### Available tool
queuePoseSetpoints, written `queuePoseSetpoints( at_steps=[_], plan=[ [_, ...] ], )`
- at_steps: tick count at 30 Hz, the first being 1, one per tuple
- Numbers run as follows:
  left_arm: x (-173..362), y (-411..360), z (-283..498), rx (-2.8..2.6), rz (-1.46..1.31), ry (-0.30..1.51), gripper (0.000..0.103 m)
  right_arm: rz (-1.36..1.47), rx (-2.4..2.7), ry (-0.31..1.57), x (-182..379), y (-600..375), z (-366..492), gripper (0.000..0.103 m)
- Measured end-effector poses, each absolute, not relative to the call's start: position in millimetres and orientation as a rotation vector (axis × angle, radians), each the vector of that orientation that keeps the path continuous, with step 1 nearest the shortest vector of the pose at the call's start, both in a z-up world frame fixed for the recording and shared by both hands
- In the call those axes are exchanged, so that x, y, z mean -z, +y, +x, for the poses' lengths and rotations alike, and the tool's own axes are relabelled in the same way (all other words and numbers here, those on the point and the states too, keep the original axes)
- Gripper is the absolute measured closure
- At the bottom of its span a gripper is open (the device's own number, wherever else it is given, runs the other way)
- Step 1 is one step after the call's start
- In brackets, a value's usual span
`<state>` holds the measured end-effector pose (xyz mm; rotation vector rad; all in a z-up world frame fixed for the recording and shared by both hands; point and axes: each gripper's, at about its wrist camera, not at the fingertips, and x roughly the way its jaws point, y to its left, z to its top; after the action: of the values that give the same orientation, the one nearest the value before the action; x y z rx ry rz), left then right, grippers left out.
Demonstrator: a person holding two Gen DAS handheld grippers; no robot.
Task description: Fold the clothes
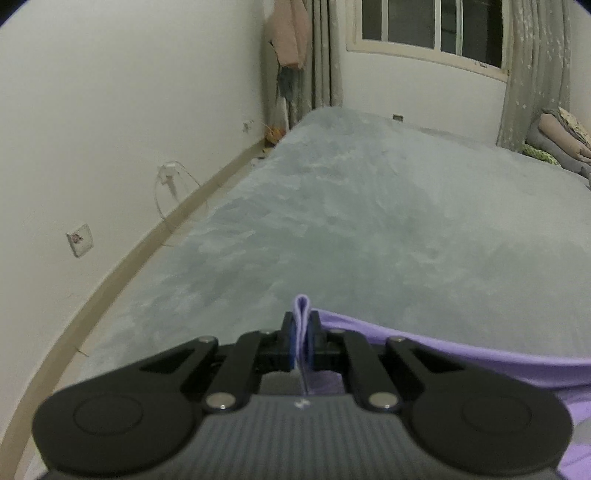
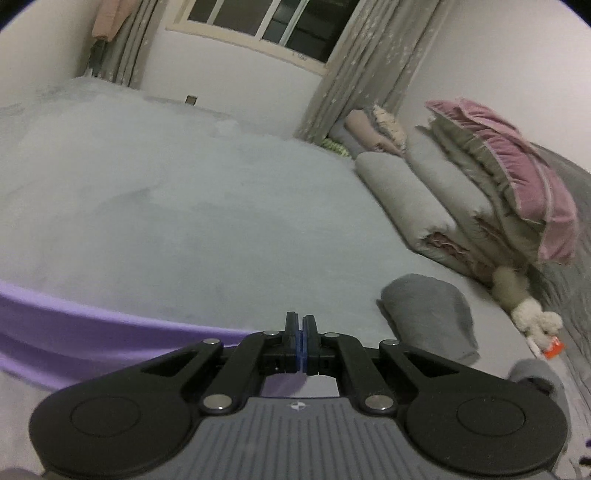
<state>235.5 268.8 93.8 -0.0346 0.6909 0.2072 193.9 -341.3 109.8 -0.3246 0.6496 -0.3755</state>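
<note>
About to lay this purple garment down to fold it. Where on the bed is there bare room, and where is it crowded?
The grey bedspread is bare ahead of the purple garment, from the wall-side edge across to the window end. It is crowded on the right: the stacked bedding, a folded grey cloth and a plush toy line that side.

Dim indoor light, dark window (image 1: 432, 26), soft blur throughout, fisheye bending at edges, dark corners

tongs: 2 (image 1: 302, 334) (image 2: 300, 341) | purple garment: 1 (image 1: 443, 354) | pink pillow: 1 (image 2: 517, 173)
</note>
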Motion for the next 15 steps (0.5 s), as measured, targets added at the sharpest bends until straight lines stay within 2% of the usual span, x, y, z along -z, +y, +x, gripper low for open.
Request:
queuePoseSetpoints(
  at_steps=[15],
  plan=[
    [-97,285,157,-0.315,-0.15,0.649,0.098,-0.267,0.477,0.546,-125,-313,82,0.101]
  ],
)
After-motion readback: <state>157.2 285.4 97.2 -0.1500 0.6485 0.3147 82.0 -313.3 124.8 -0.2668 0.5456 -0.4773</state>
